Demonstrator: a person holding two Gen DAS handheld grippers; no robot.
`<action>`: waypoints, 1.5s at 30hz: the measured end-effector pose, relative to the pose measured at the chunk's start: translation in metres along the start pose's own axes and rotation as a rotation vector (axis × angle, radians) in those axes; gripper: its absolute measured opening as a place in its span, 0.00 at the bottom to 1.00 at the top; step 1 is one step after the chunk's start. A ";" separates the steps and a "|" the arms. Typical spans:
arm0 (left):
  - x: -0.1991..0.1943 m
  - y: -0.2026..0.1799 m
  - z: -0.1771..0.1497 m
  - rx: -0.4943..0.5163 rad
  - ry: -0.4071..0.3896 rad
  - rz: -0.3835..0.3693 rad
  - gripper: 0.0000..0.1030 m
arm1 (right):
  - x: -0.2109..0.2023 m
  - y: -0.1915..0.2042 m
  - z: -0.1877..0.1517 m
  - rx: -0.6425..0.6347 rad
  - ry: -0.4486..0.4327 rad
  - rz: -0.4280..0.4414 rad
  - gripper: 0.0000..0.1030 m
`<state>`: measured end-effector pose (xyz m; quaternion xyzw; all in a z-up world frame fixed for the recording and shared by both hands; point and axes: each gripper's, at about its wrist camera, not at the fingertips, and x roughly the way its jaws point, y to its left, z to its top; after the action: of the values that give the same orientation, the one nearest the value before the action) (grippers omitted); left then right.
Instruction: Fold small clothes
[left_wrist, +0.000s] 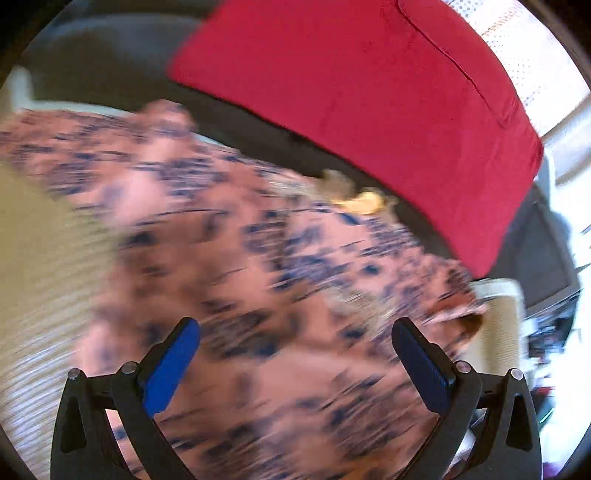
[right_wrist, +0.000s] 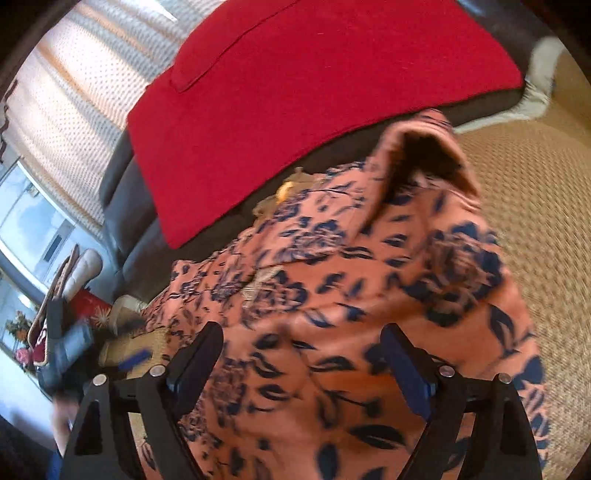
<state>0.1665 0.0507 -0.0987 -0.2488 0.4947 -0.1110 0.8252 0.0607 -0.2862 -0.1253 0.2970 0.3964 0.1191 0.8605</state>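
Note:
A salmon-pink garment (left_wrist: 229, 236) with a navy flower print lies spread on a woven beige mat (left_wrist: 40, 251); the left wrist view is smeared by motion. My left gripper (left_wrist: 295, 325) hovers over the cloth, open, with nothing between its blue pads (left_wrist: 170, 369). In the right wrist view the same garment (right_wrist: 332, 295) fills the middle, one sleeve opening (right_wrist: 424, 147) raised at the far side. My right gripper (right_wrist: 303, 328) stands wide open above it, its pads off the fabric. The left gripper (right_wrist: 70, 350) shows as a dark blur at the lower left.
A red cushion (right_wrist: 295, 92) lies on a dark sofa (right_wrist: 122, 206) just behind the garment. A small yellow-brown scrap (right_wrist: 286, 190) sits at the garment's far edge. Bags and household clutter (right_wrist: 55, 295) stand to the left. The woven mat (right_wrist: 535, 203) stretches to the right.

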 end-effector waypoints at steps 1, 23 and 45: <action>0.015 -0.006 0.008 -0.014 0.029 -0.022 1.00 | -0.001 -0.007 -0.002 0.005 -0.003 0.000 0.87; 0.034 0.037 0.009 -0.026 0.057 0.279 0.10 | -0.011 -0.016 -0.039 -0.177 -0.154 0.032 0.88; 0.038 0.016 0.007 0.111 0.040 0.340 0.13 | 0.022 -0.051 0.125 0.123 0.021 -0.114 1.00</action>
<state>0.1904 0.0500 -0.1333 -0.1133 0.5390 -0.0018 0.8347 0.1681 -0.3695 -0.1064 0.3250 0.4284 0.0484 0.8417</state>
